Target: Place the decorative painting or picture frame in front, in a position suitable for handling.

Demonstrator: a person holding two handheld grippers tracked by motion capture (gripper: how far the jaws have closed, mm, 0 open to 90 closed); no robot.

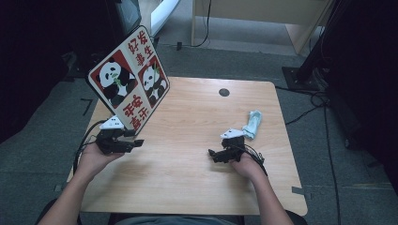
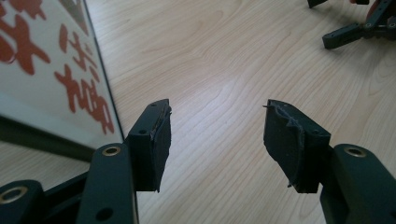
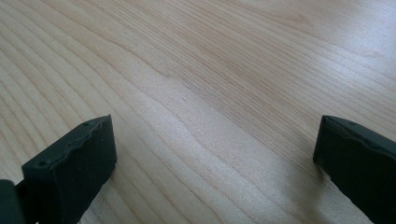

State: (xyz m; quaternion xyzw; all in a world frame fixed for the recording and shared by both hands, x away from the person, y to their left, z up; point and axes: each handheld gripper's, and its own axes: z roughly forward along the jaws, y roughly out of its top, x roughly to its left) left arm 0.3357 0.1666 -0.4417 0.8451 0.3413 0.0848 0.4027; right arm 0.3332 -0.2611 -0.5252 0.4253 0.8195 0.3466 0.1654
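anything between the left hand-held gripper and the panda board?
Nothing visible. The left hand-held gripper is open over bare table, and the panda board stands right beside its jaw, with no object in the gap.

A light wooden table (image 1: pixel 187 178) (round dark grommet (image 1: pixel 224 92) near its far edge) carries a panda-printed board (image 1: pixel 129 79) and a crumpled pale cloth (image 1: pixel 253 123).

From above your side, the high view looks forward and down on the whole pale wooden counter (image 1: pixel 197 140). Your left claw (image 2: pixel 217 140) view skims low over that wood, close beside the white panda-printed board with red characters (image 2: pixel 51 70), and catches your right claw (image 2: pixel 355 30) farther off. Your right claw view sits nearest the grain.
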